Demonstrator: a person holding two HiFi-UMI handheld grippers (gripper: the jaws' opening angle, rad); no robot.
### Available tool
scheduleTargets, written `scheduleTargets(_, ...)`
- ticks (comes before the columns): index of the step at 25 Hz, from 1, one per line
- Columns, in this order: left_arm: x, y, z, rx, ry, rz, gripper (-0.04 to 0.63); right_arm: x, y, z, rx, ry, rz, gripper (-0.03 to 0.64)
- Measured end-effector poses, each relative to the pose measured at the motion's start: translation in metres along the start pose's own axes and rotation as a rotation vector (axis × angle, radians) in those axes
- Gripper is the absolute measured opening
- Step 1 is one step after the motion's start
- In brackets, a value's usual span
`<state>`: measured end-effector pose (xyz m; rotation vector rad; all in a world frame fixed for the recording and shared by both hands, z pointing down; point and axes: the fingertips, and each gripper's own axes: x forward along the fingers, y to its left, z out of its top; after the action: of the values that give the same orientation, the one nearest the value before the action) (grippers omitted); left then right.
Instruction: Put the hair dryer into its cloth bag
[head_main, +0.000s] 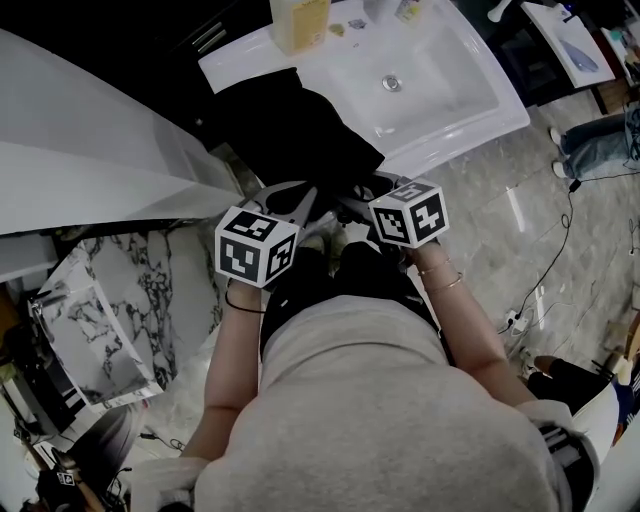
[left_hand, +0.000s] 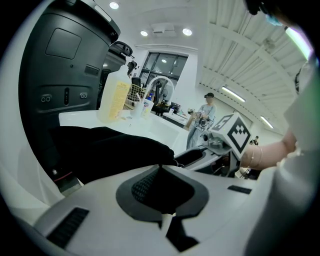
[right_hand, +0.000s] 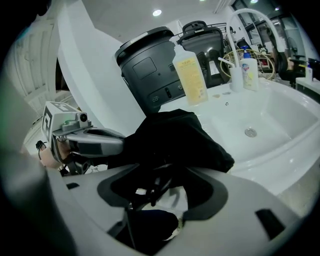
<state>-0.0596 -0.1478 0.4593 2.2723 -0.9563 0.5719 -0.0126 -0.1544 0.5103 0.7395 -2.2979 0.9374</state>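
The black cloth bag lies bunched on the near rim of the white sink. No hair dryer shows in any view. My left gripper is shut, with its tips pinching the bag's near edge; in the left gripper view the jaws meet right at the cloth. To its right my right gripper stands open just short of the bag. Thin dark cords from the bag hang in the gap between its jaws, and the pads do not press on them.
A yellow bottle and small bottles stand at the back of the sink by the tap. Dark grey machines stand behind the sink. A white slanted panel and marble block are to my left. People stand far off.
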Motion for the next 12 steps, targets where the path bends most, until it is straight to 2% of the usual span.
scheduleTargets(4, 0.001, 0.0, -0.002, 0.007, 0.012, -0.007, 0.015, -0.009, -0.002, -0.009, 0.003, -0.005, -0.012, 0.248)
scheduleTargets(12, 0.004, -0.002, -0.003, 0.007, 0.017, -0.008, 0.015, -0.021, 0.002, -0.02, 0.038, -0.036, 0.034, 0.164)
